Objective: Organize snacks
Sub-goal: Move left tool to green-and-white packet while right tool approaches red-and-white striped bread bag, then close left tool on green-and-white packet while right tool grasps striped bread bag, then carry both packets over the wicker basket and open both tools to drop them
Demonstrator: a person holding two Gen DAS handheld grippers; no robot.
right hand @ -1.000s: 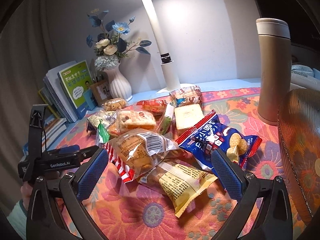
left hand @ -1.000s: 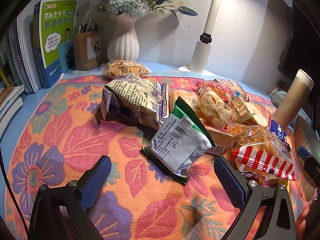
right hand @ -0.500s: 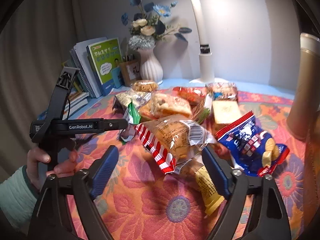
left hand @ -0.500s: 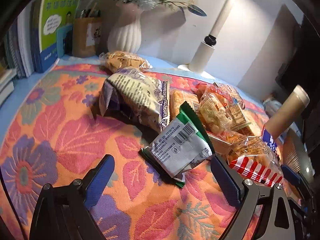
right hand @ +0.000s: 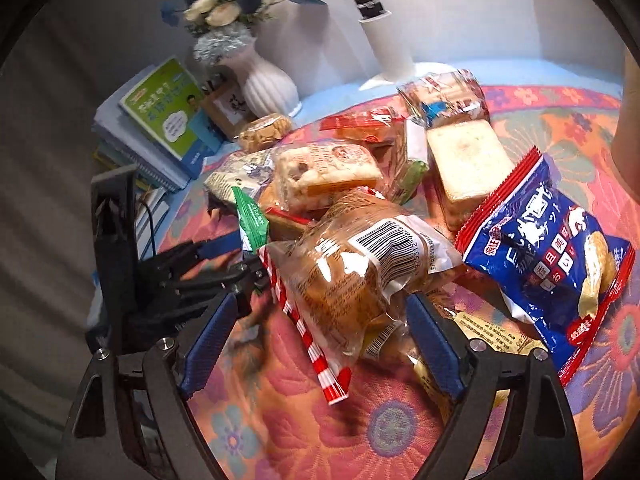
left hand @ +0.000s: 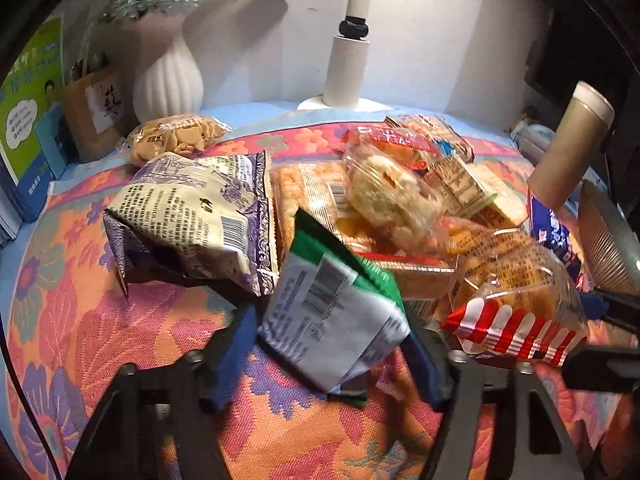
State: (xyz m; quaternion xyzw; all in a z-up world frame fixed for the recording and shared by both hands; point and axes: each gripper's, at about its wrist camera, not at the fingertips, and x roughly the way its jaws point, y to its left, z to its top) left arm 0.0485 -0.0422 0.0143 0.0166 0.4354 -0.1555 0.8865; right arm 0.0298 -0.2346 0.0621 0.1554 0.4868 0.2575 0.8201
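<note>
A heap of snack packets lies on a flowered cloth (left hand: 120, 340). My left gripper (left hand: 332, 352) is open, its blue pads on either side of a green and white packet (left hand: 332, 316), close but not clamped. A purple and cream bag (left hand: 196, 216) lies left of the packet. My right gripper (right hand: 320, 344) is open around a clear bread packet with a red-striped edge (right hand: 352, 276); it also shows in the left wrist view (left hand: 516, 300). A blue and red cracker bag (right hand: 548, 264) lies to its right. The left gripper shows in the right wrist view (right hand: 236, 256).
A white ribbed vase (left hand: 168, 76), a lamp base (left hand: 344, 76), books (left hand: 28, 112) and a brown pen holder (left hand: 92, 116) stand along the back. A tan flask (left hand: 568, 148) and a ribbed brown basket (left hand: 608, 236) stand at the right.
Both grippers have moved forward and down into the heap. The left jaws now straddle the green and white packet and have narrowed. The right jaws now straddle the striped bread packet.
</note>
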